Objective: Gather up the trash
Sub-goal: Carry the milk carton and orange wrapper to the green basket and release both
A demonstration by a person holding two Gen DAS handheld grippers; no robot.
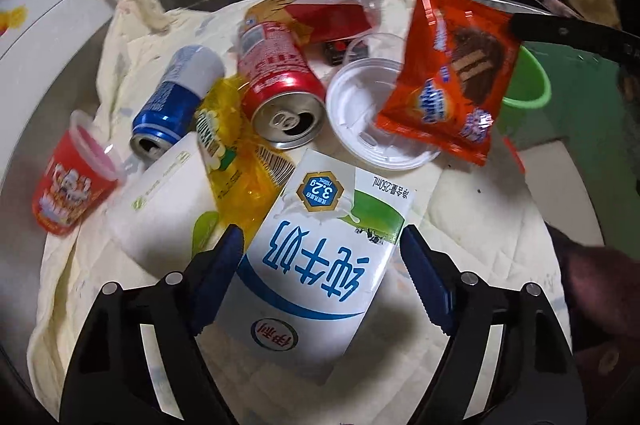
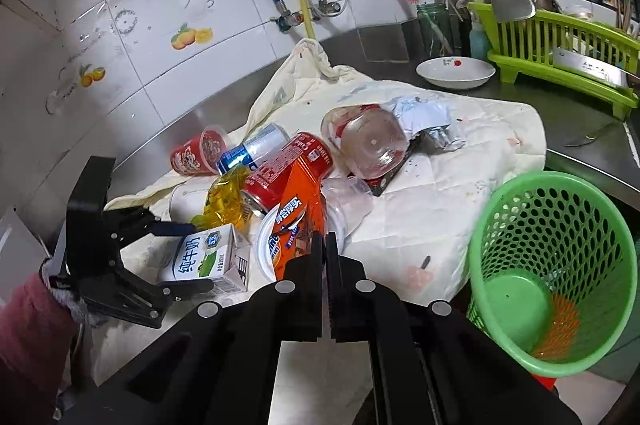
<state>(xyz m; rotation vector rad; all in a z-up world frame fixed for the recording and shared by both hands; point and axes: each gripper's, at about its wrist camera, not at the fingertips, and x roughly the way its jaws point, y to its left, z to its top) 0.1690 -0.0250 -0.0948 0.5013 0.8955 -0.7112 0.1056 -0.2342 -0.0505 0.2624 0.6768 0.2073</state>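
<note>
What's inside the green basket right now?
Inside the green basket something orange lies at the bottom, partly seen through the mesh. The near wall covers the rest of the floor.

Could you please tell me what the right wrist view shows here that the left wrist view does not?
Only the right wrist view shows the green mesh basket's inside and the left gripper from outside, straddling the milk carton. Only the left wrist view shows the orange snack wrapper's printed face. Both show the red can and the wrapper pinched in the right gripper.
</note>
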